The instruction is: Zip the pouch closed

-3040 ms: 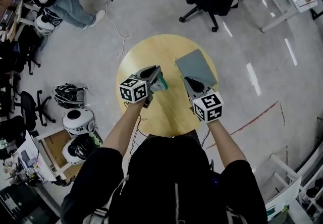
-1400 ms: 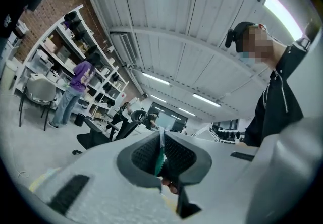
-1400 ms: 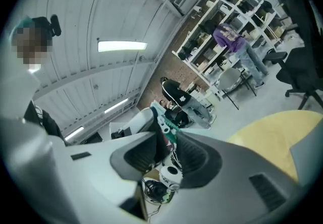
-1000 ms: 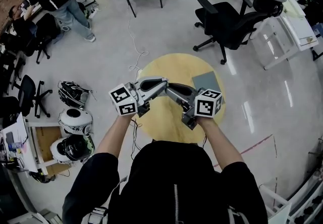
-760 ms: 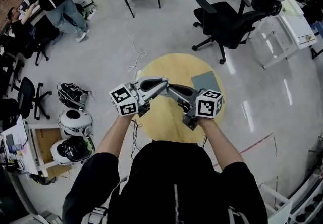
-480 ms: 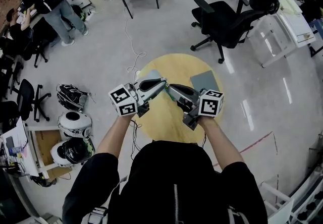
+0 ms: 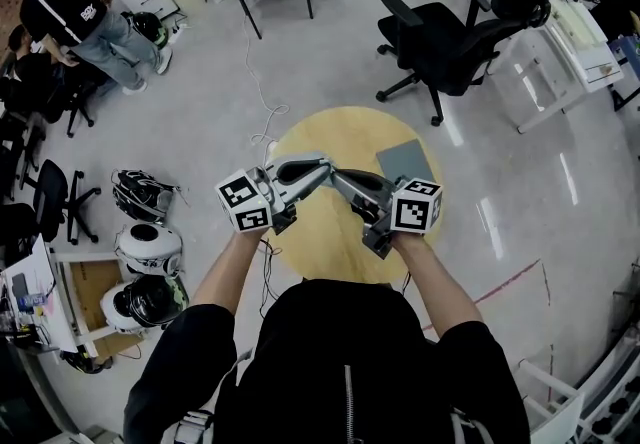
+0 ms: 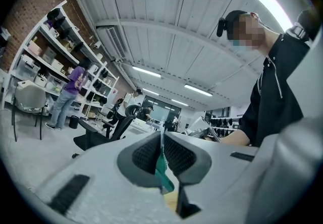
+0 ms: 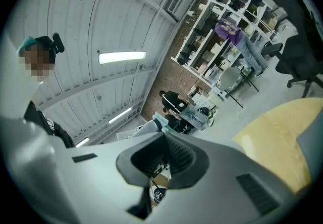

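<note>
Both grippers are held level above the round yellow table (image 7: 345, 132), tips meeting. The teal pouch (image 8: 162, 167) hangs as a thin fold between the ribbed pads of my left gripper (image 8: 162, 140), which is shut on it. In the head view my left gripper (image 7: 324, 165) reaches in from the left and my right gripper (image 7: 338, 176) from the right, and the pouch is almost hidden between them. The jaws of my right gripper (image 9: 164, 140) are closed at the pouch's teal edge (image 9: 156, 117). The zipper pull cannot be made out.
A grey mat (image 7: 405, 160) lies on the table's right side. A black office chair (image 7: 440, 37) stands beyond the table. Helmets (image 7: 145, 194) and a low shelf sit on the floor at left. A white cable (image 7: 262, 82) trails over the floor. People stand far back.
Three seconds ago my right gripper hung apart over the grey mat; now its tip meets the left one at the pouch. Over the last second neither gripper moved; a person at top left walked.
</note>
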### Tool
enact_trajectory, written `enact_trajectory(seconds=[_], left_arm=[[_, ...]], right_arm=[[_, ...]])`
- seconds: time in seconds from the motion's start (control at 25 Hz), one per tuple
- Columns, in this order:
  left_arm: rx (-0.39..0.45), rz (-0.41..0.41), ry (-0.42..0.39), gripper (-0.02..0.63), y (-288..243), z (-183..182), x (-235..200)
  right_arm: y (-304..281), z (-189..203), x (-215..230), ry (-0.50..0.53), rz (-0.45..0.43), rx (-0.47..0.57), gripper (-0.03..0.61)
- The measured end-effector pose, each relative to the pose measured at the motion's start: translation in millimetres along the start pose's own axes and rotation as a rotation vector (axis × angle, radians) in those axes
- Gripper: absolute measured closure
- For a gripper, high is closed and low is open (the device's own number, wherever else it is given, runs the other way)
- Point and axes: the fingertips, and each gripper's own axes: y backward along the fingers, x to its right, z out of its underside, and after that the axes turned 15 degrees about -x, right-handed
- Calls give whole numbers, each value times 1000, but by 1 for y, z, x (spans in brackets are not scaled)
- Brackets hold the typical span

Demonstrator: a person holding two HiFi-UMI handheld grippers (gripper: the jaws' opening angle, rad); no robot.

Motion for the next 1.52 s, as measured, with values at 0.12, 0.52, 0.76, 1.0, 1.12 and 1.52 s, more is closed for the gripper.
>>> enact_trajectory(seconds=[0.12,0.52,0.76,1.0,1.12,1.52], left_arm=[[5,-5,-3,595,0,0,1],[61,-31,33,597,15,-7,-5],[14,-38,3,597,13,2,0],[15,-44,1,597,17,3,0],[19,-48,8,597,17,4,-1],[66,-59,68,597,27,3,-9]], right_arm=[[1,2,1,0,13,-7,574],[5,17,10,-22,52,-36,574],[3,28,15,-14,79,-63,574],[2,31,16,-13,89,-64,574],[2,31,17,-13,90,-66,574],[6,44,29,-35,122,-94,574]])
